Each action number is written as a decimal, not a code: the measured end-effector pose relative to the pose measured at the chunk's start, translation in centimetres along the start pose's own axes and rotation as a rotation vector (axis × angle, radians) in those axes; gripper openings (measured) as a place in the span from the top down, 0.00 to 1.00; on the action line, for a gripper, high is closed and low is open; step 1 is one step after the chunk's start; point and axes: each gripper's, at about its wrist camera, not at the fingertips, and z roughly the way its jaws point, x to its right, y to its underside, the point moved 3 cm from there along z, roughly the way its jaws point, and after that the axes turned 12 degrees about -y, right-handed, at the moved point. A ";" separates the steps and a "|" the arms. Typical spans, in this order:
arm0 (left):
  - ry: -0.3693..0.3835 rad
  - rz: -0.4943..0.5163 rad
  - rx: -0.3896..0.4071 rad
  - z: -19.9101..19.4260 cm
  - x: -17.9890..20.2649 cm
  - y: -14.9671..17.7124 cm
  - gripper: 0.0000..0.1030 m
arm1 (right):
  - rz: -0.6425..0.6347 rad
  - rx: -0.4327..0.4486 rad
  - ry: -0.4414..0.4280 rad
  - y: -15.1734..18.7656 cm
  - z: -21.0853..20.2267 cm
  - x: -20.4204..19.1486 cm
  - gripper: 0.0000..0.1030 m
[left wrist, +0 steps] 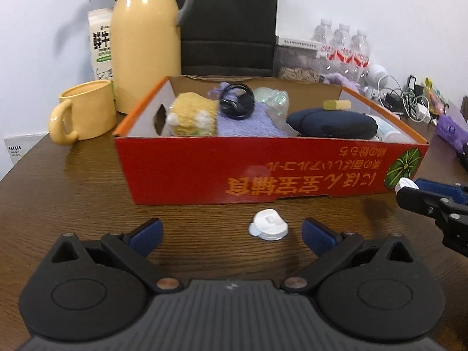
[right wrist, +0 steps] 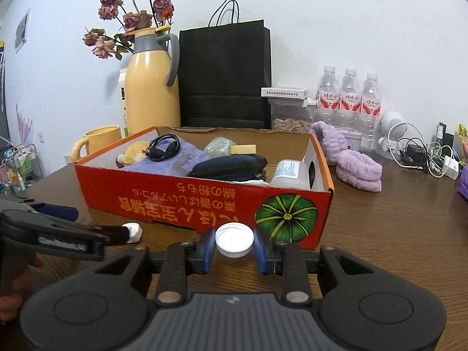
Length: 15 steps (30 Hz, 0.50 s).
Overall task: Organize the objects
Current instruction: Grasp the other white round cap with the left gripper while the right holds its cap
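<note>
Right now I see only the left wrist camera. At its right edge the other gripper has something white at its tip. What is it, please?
Observer: A white bottle cap. The right gripper is shut on it, with the hollow side facing its camera.
Operator: Is the cap over the box?
Observer: No. It is in front of the box's red front wall, beside the pumpkin picture.
Operator: What is at the box's right end, behind the dark pouch?
Observer: A pale jar with a printed label, lying on its side.
</note>
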 end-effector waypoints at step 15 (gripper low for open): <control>0.026 0.043 0.000 -0.2 2.4 -0.1 0.73 | -0.022 0.004 0.007 0.0 -0.2 -0.5 0.74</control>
